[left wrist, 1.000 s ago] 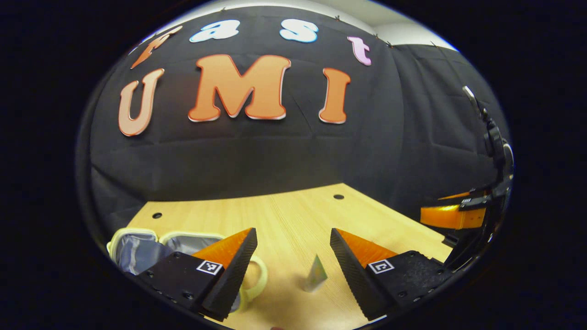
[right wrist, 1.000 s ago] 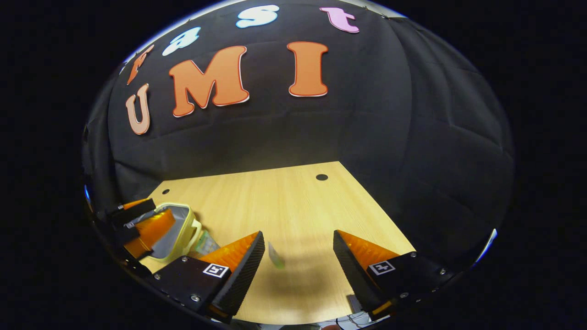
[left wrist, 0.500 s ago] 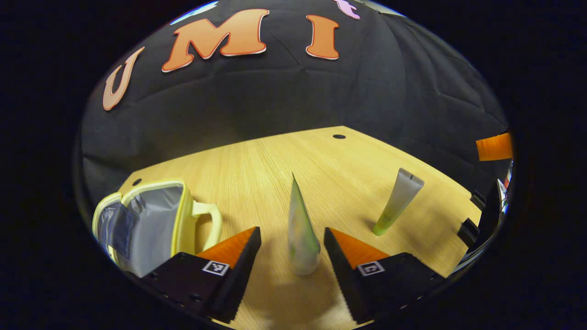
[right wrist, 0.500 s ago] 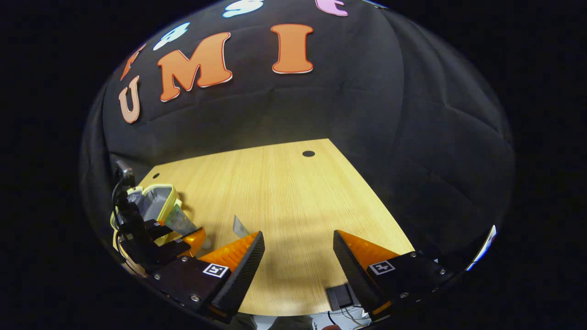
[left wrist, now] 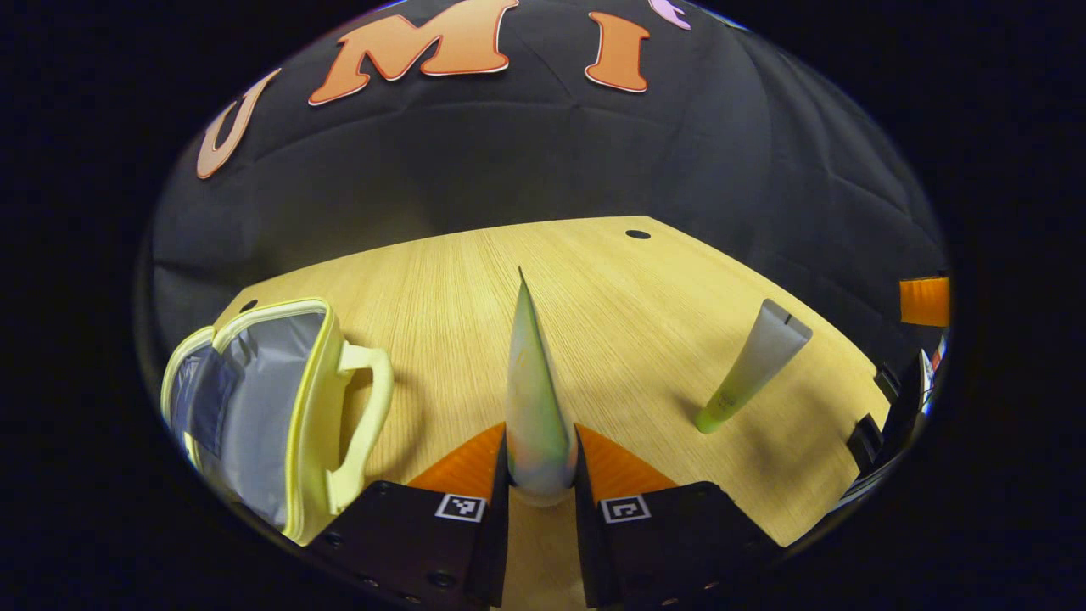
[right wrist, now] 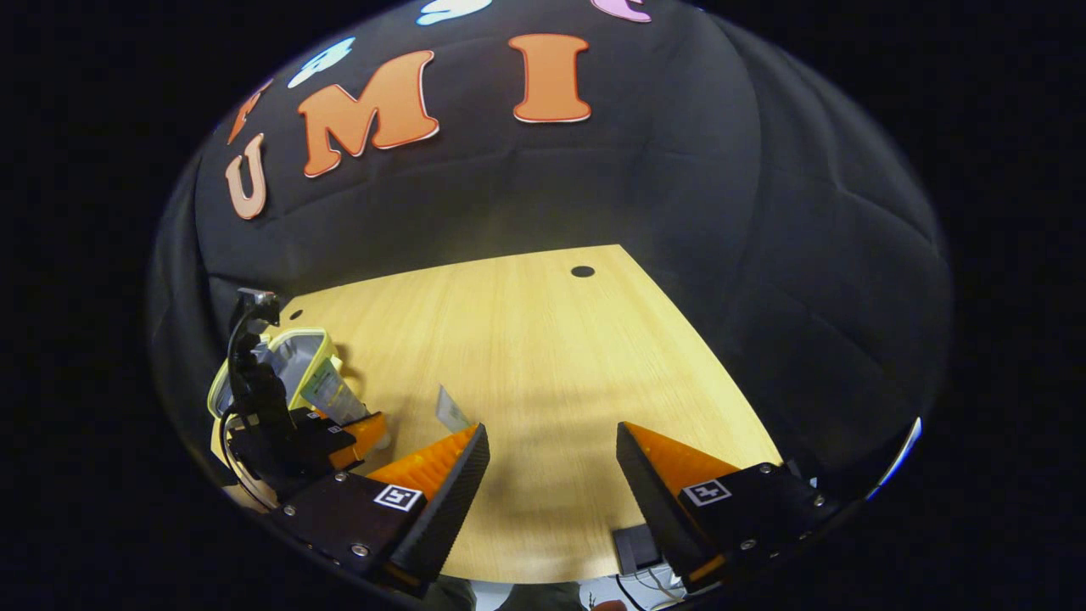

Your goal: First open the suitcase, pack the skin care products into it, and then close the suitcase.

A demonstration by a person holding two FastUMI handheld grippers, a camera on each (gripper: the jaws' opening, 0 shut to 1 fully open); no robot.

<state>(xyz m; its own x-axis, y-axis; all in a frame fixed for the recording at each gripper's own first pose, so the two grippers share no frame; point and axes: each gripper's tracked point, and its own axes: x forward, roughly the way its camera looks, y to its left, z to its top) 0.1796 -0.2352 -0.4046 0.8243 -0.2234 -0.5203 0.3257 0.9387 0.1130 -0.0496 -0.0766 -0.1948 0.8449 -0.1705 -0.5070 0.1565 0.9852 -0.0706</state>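
Tube (left wrist: 534, 407) betw. left tongs (left wrist: 540, 462)

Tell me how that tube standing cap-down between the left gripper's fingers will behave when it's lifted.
The tube tapers to a flat crimped top, so it is probably soft plastic and may dent where the left gripper pinches it near the cap. It looks light for its size. Released upright on the table, it might tip, given its narrow base.

Matt wood-grain table (left wrist: 628, 288), smooth plastic tube (left wrist: 533, 399), cloth-lined suitcase (left wrist: 254, 399)
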